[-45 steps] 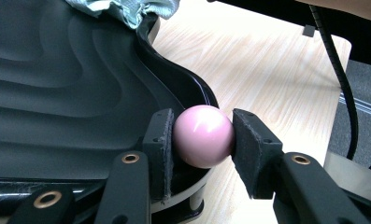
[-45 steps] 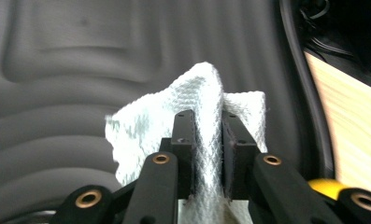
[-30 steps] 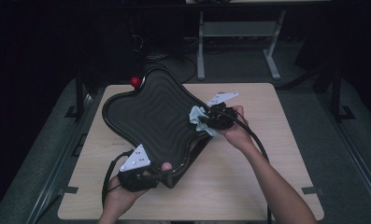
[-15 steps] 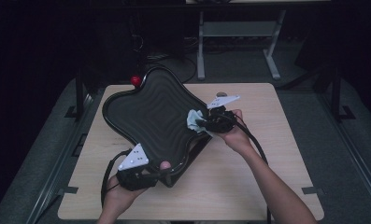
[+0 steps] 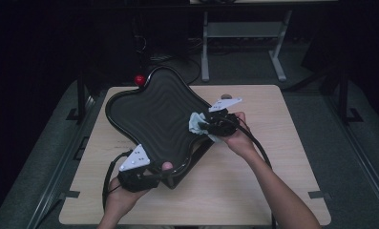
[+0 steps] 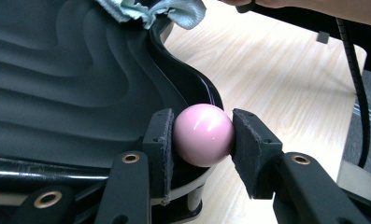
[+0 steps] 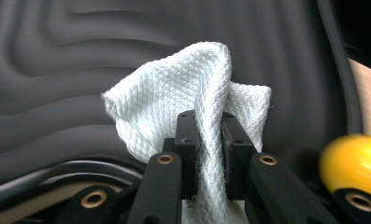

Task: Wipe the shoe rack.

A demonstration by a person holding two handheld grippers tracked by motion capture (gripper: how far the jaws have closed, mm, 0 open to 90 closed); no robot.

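The right gripper (image 7: pixel 206 140) had its fingers pinching the white cloth (image 7: pixel 192 88) against the ridged black tray (image 5: pixel 153 114), near its right rim. The left gripper (image 6: pixel 199 140) clamped the tray's pink knob (image 6: pixel 203 134) at the near corner, steadying the tray over the bench (image 5: pixel 273 157).

No text, label, brand, number or sign can be read anywhere in these views.
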